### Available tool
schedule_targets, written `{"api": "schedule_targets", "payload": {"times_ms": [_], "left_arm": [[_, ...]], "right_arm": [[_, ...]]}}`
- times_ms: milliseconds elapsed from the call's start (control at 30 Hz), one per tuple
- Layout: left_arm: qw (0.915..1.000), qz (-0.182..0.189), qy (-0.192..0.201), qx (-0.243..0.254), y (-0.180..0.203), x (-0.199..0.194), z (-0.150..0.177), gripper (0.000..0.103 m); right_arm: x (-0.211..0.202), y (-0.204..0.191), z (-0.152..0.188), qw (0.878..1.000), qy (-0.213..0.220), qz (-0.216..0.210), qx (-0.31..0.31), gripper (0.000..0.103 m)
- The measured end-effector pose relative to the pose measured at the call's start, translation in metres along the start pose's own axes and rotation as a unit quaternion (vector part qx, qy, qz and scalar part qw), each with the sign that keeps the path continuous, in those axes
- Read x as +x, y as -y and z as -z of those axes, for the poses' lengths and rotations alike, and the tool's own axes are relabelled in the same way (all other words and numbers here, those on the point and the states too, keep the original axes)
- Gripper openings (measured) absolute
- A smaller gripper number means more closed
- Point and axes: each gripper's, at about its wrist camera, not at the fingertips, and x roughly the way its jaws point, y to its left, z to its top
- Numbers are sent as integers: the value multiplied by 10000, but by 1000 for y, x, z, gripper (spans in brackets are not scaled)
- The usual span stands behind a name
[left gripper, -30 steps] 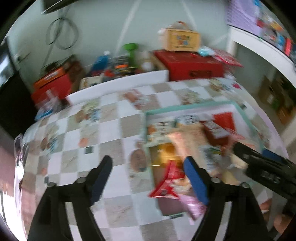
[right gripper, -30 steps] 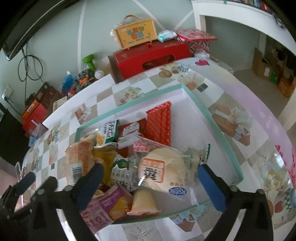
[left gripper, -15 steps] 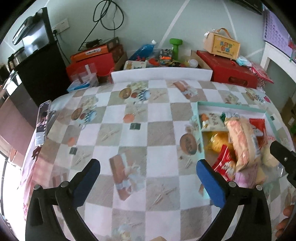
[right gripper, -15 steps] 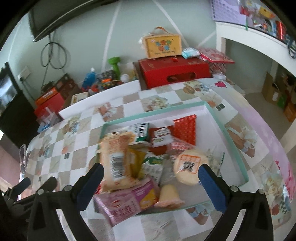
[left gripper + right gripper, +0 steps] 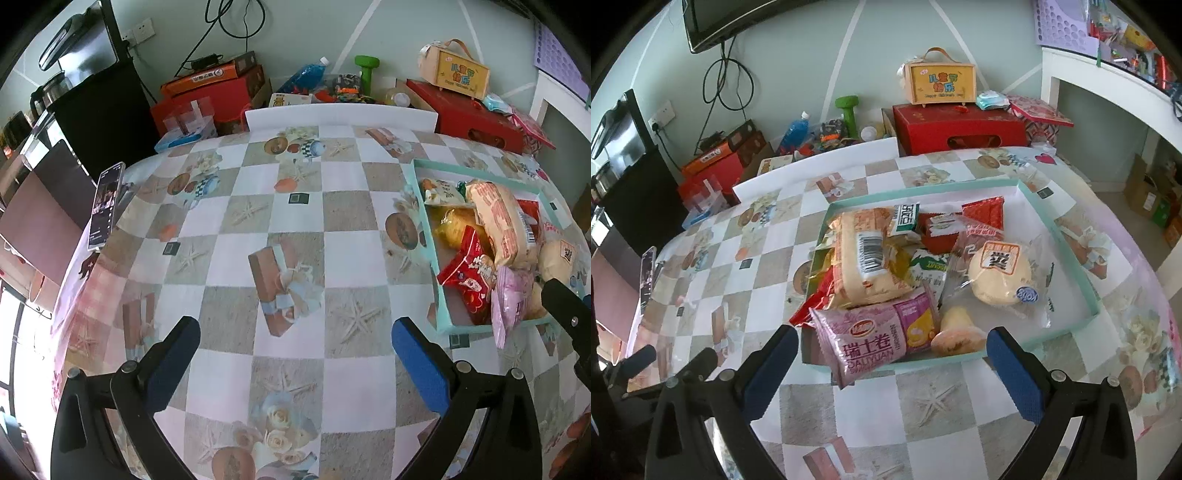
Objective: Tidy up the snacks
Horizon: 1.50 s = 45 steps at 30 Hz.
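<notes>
A teal-rimmed tray holds a heap of snacks. On top lies a long beige packet with its barcode up. A pink packet hangs over the tray's near rim, beside a small cake and a wrapped round bun. My right gripper is open just short of the near rim, with nothing between its pads. My left gripper is open wide over the bare checkered cloth, left of the tray. The beige packet lies in the tray, apart from it.
A phone stands propped at the table's left edge. A white board lines the far edge, with red boxes and clutter behind it. The right gripper's finger juts in beside the tray's near corner.
My left gripper spread wide and drew back left, off the tray and over the cloth. The long beige packet now rests on the heap. My right gripper pulled back toward the near rim.
</notes>
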Motion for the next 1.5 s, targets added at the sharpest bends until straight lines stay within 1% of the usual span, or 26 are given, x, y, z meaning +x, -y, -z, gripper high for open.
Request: {"api": "schedule_targets", "payload": {"times_ms": [333,600,867,1267,1500], "left_arm": [[9999,89,-79,-38,-2,2,-1,103],[9997,125,-216,-43,-3,11,-3,103],[9994,63,-327,-88,-5,18,-3,103],[9985,-103,-437,-321,-17,23,-4,103],[9980,-148,-500,-346,-17,26,-4,103]], "right_arm": [[2,-6,0,10000,33,8,-64,103],[13,-10,3,9999,-19,-105,-72,103],[18,-13,5,9997,-84,-150,-173,103],[20,-13,7,9994,-233,17,-262,103],[24,-18,8,9988,-303,48,-376,103]]}}
